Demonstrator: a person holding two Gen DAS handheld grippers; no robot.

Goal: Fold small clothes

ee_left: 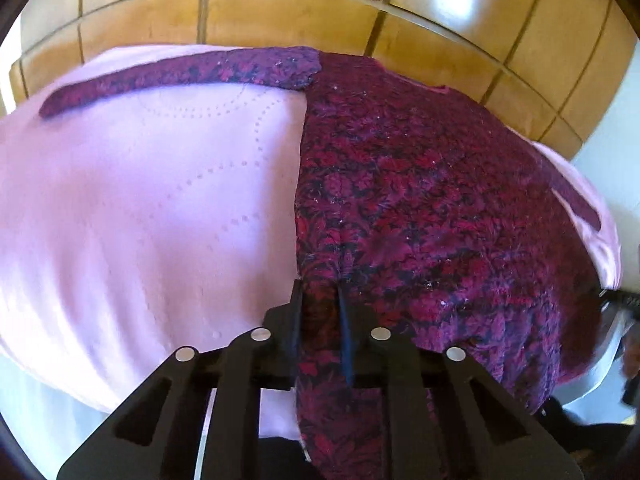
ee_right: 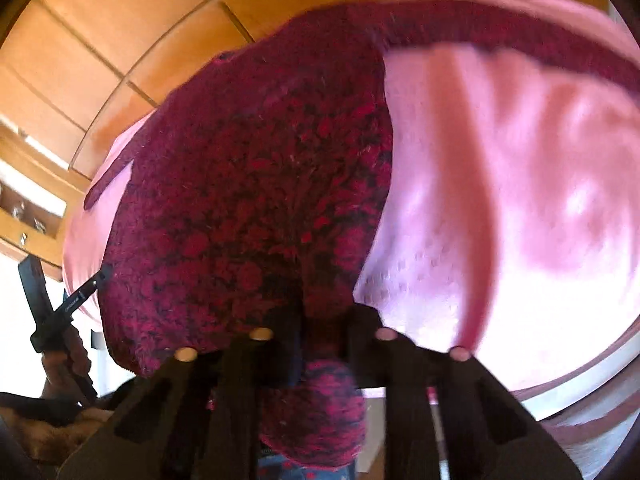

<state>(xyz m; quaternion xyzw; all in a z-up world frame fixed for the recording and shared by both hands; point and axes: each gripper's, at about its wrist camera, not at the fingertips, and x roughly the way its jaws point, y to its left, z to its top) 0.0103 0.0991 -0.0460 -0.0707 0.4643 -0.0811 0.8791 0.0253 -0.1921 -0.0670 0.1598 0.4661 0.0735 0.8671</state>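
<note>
A dark red and purple patterned garment point(ee_left: 432, 200) lies spread on a pink cloth point(ee_left: 140, 208), one long sleeve point(ee_left: 180, 76) stretched out to the far left. My left gripper point(ee_left: 320, 292) is shut on the garment's near left hem corner. In the right wrist view the same garment point(ee_right: 248, 192) bulges up, and my right gripper point(ee_right: 324, 312) is shut on its near hem, with fabric bunched between and below the fingers. The left gripper shows at the left edge of the right wrist view point(ee_right: 80, 296).
The pink cloth point(ee_right: 500, 200) covers a soft raised surface. A wooden panelled wall point(ee_left: 320, 8) stands behind it. A wooden shelf point(ee_right: 36, 208) with small objects is at the far left in the right wrist view.
</note>
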